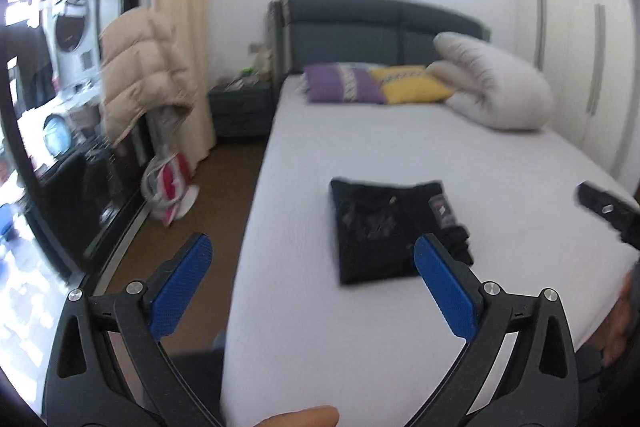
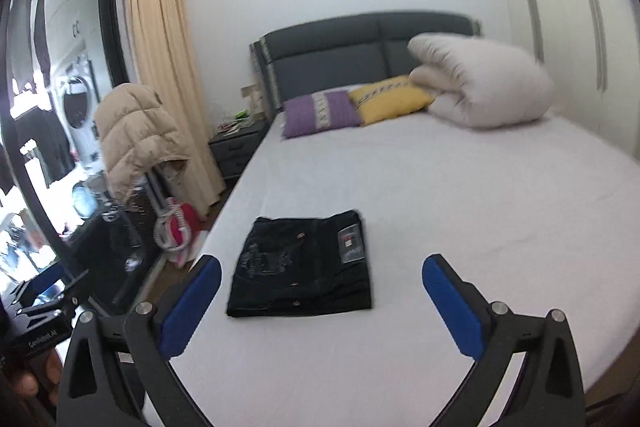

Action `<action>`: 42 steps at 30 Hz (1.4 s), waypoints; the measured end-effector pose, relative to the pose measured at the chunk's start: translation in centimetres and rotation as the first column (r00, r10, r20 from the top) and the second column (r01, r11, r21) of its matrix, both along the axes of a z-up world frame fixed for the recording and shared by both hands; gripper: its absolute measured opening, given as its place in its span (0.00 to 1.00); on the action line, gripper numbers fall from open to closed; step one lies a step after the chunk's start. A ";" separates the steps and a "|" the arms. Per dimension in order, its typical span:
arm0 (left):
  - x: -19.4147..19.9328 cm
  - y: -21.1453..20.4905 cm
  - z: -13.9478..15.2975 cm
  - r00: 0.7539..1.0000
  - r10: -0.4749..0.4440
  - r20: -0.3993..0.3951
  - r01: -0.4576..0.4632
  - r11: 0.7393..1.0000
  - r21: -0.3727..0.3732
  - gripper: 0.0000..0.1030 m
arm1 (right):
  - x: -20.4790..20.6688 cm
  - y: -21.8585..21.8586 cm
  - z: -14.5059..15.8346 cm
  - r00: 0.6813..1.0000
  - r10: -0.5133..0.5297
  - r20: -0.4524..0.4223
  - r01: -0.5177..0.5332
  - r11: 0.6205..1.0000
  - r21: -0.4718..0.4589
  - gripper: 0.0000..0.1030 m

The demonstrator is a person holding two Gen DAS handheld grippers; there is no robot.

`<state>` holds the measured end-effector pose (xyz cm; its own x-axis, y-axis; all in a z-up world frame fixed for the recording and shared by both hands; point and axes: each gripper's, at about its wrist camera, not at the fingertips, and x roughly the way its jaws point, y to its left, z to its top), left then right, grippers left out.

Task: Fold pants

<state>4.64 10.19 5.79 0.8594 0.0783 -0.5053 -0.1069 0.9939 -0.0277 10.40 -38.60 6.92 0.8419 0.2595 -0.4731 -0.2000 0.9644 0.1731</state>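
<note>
The black pants [image 1: 380,231] lie folded into a compact rectangle on the white bed [image 1: 360,327], near its foot. They also show in the right wrist view [image 2: 304,267], with a label patch facing up. My left gripper [image 1: 312,247] is open and empty, held above the bed's near edge, short of the pants. My right gripper [image 2: 320,267] is open and empty, held back from the pants over the bed [image 2: 480,207]. Part of the right gripper shows at the right edge of the left wrist view [image 1: 608,211].
A purple pillow [image 2: 320,115], a yellow pillow [image 2: 388,99] and a rolled white duvet [image 2: 480,83] lie by the dark headboard. A beige puffer jacket [image 2: 136,135], a bedside table [image 2: 236,143] and bags [image 2: 176,231] stand left of the bed. Wardrobe doors [image 2: 568,27] line the right.
</note>
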 end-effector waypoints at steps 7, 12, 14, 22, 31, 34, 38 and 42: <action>-3.9 -0.7 2.1 1.000 0.001 -0.016 -0.001 1.000 -0.016 1.00 | -3.5 1.3 3.7 0.999 0.034 0.030 -0.032 0.997 -0.075 1.00; -3.7 -1.0 2.1 0.999 0.012 -0.048 -0.012 1.000 -0.012 1.00 | -4.7 1.3 4.1 1.000 0.010 0.015 -0.009 0.997 -0.073 1.00; -2.9 -1.0 1.5 0.997 0.014 -0.070 -0.016 1.000 -0.019 1.00 | -5.0 1.2 3.9 1.000 -0.004 0.007 0.005 0.997 -0.081 1.00; -0.3 -0.9 -0.5 0.992 0.018 -0.127 -0.021 0.999 -0.024 1.00 | -3.9 1.8 2.3 0.999 -0.010 -0.049 0.005 0.995 -0.102 1.00; 2.2 -0.5 -1.9 0.986 0.003 -0.167 -0.008 1.000 -0.027 1.00 | -3.1 2.2 1.2 0.997 -0.008 -0.079 -0.002 0.992 -0.124 1.00; 2.6 -0.5 -2.2 0.984 0.002 -0.176 -0.007 1.000 -0.027 1.00 | -2.9 2.3 1.0 0.996 -0.005 -0.090 -0.007 0.992 -0.129 1.00; 2.7 -0.3 -2.3 0.983 -0.001 -0.181 -0.004 1.000 -0.029 1.00 | -2.7 2.3 0.7 0.995 0.000 -0.100 -0.013 0.991 -0.130 1.00; 2.8 -0.3 -2.5 0.983 0.000 -0.184 -0.005 1.000 -0.028 1.00 | -2.6 2.4 0.5 0.994 0.003 -0.109 -0.018 0.991 -0.132 1.00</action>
